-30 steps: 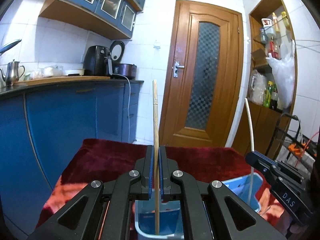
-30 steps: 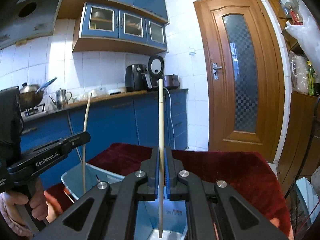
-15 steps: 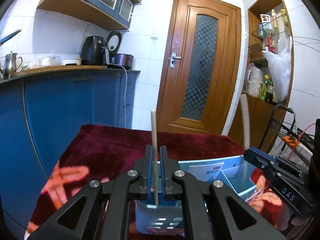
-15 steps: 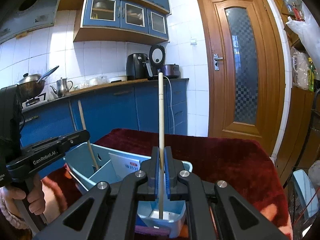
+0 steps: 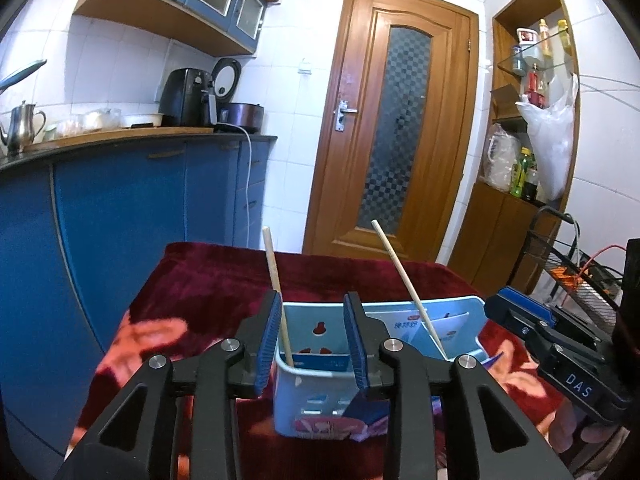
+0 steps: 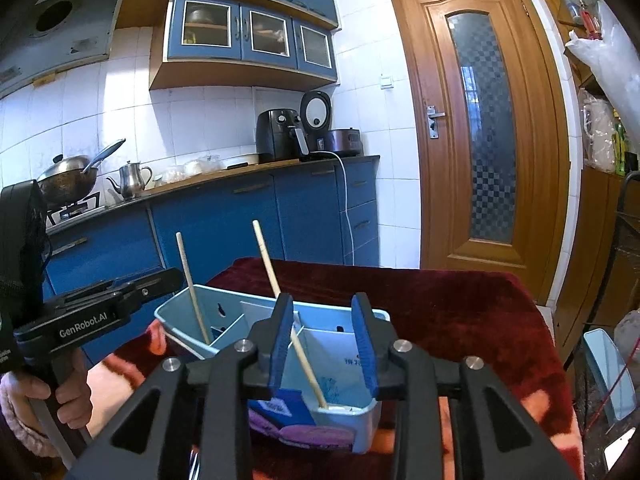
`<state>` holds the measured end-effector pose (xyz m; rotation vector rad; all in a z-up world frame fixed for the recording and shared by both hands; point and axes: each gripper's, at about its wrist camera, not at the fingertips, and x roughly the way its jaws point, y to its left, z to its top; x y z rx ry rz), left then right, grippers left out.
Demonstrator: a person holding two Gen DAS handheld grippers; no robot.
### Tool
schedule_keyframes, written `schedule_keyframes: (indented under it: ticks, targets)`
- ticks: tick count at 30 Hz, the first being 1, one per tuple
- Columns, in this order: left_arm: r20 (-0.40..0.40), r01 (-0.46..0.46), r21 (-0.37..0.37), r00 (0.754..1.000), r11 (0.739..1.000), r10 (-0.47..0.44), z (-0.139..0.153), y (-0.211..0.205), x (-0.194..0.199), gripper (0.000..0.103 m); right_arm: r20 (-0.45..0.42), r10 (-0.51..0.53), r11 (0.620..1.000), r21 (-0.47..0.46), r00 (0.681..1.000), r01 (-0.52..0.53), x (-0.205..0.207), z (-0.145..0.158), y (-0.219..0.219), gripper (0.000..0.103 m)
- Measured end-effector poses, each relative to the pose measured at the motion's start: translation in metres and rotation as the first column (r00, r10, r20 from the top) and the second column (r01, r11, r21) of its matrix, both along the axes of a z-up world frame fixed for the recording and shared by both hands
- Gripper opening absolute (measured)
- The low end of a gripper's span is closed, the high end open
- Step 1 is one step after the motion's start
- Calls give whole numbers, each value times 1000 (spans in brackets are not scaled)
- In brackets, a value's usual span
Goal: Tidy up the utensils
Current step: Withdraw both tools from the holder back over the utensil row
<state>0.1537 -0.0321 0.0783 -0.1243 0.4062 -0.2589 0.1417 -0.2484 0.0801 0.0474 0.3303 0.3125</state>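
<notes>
A light blue utensil holder (image 5: 316, 400) with compartments stands on a table under a dark red cloth (image 5: 208, 280). My left gripper (image 5: 312, 340) is over its near end, jaws opening. A wooden chopstick (image 5: 276, 280) stands between them, leaning loose by the left pad. In the right wrist view my right gripper (image 6: 323, 344) is over the holder (image 6: 172, 316) as well, jaws opening. A second chopstick (image 6: 266, 256) leans free between them, its tip on the compartment floor. Each view shows the other gripper and its chopstick: the right gripper (image 5: 500, 304) and stick (image 5: 404, 284), the left gripper (image 6: 168, 282) and stick (image 6: 192, 288).
Blue kitchen cabinets (image 5: 120, 220) run along the left, with an air fryer (image 5: 186, 98) and a kettle (image 5: 22, 126) on the counter. A wooden door (image 5: 400, 140) is behind the table. A shelf unit (image 5: 528, 140) and wire rack (image 5: 576, 264) stand right. A hand (image 6: 68, 396) holds the left gripper's handle.
Both grippers were shut on upright chopsticks; both have come down to the holder and parted their jaws. The two chopsticks now lean tilted in its compartments.
</notes>
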Motion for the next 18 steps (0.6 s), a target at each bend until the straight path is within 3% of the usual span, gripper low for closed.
schedule_keyframes:
  ticks: [11, 18]
  targets:
    - [-70, 3, 0, 998, 1000, -3, 7, 18, -30, 33, -61, -18, 1000, 1, 998, 18, -29, 9, -1, 34]
    - [-144, 4, 64, 990, 998, 6, 5, 23, -51, 33, -144, -27, 1000, 6, 989, 29, -51, 7, -4, 34]
